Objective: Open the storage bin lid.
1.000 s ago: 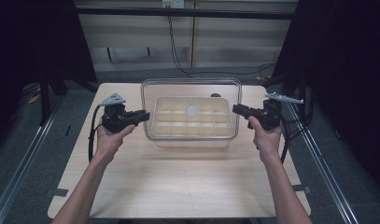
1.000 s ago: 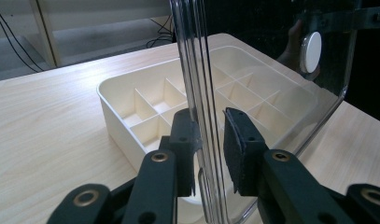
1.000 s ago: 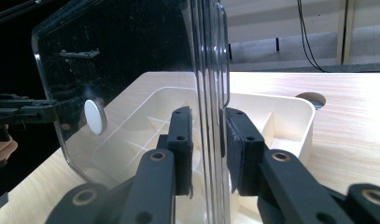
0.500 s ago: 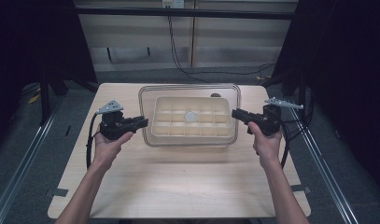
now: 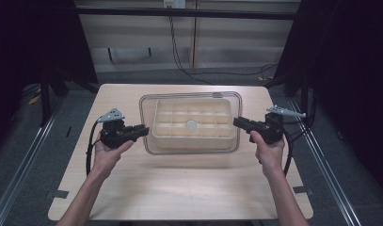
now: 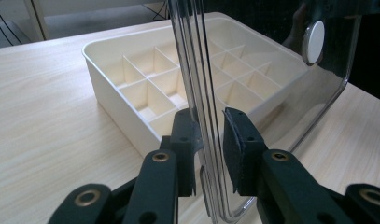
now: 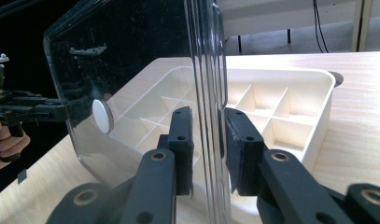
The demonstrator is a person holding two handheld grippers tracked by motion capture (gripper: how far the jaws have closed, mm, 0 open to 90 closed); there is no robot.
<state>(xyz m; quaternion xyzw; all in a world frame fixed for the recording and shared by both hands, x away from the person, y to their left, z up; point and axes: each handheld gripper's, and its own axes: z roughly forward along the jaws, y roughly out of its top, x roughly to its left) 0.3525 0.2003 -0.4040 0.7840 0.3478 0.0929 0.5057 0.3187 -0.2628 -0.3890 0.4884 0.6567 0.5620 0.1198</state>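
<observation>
- You're holding a clear lid (image 5: 191,149) level above a cream divider tray (image 5: 195,123) at mid worktop (image 5: 179,188), one gripper on each short side.
- L gripper (image 5: 143,130): fingers (image 6: 185,140) clamped narrow on the lid's rim. In the left gripper view the rim runs edge-on between the pads.
- R gripper (image 5: 238,122): fingers (image 7: 241,140) also pinched tight on the opposite rim, same edge-on look in the right gripper view.
- Why two grips: the lid is wide and thin, so holding both ends prob. keeps it flat and stops it swinging.
- Lid has a small white round knob (image 5: 191,125) at its centre, sitting over the tray's middle cells.
- Tray rests flat on the worktop, compartments look empty.
- Lid outline overhangs the tray on all sides in the high view, approx. centred, so it looks lined up for lowering straight down.
</observation>
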